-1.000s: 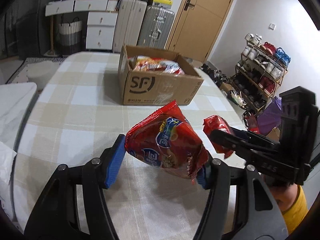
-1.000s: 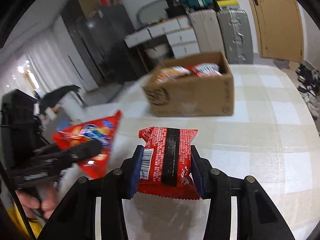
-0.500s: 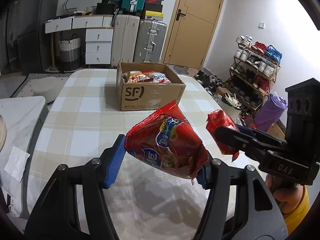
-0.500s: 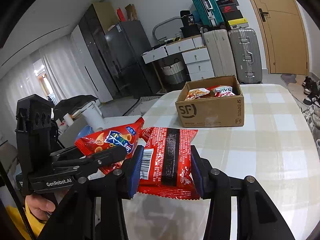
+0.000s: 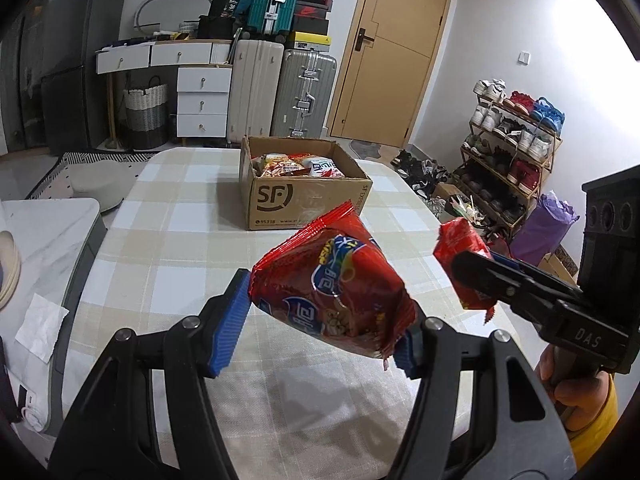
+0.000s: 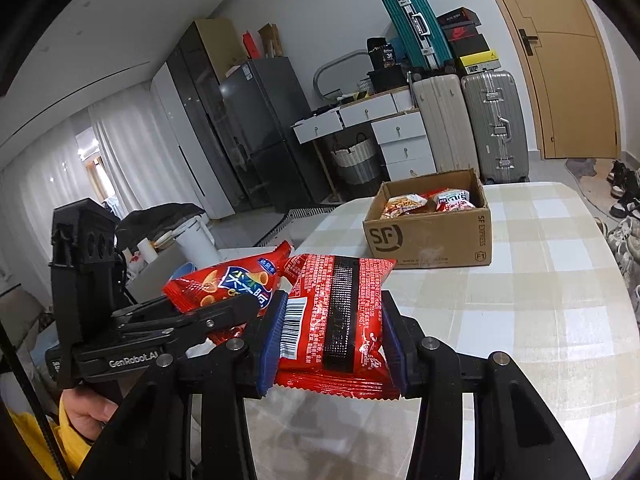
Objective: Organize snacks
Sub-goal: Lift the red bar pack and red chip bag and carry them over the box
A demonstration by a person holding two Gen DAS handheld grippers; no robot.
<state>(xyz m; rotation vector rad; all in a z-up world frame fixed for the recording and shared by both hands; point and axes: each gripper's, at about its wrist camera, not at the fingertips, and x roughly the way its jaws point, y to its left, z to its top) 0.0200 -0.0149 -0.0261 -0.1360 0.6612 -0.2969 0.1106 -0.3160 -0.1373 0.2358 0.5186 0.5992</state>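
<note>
My left gripper [image 5: 316,330] is shut on a puffy red chip bag [image 5: 332,292] with blue lettering, held above the checked table [image 5: 180,248]. That chip bag [image 6: 228,284] and the left gripper [image 6: 216,316] also show at the left of the right wrist view. My right gripper [image 6: 334,340] is shut on a flat red snack packet [image 6: 336,312] with a barcode and a black stripe; the same packet [image 5: 460,256] and gripper [image 5: 476,268] appear at the right of the left wrist view. An open cardboard box [image 5: 304,196] [image 6: 432,236] with snacks inside stands further along the table.
Beyond the table stand suitcases [image 5: 280,96], white drawers [image 5: 200,100], a basket [image 5: 146,114] and a wooden door [image 5: 392,52]. A shoe rack [image 5: 512,152] lines the right wall. A white side counter [image 5: 44,248] with a tissue lies left. A hand [image 5: 576,384] holds the right gripper.
Both grippers have risen and drawn back from the box with their snacks still held. The box looks smaller and more of the room shows.
</note>
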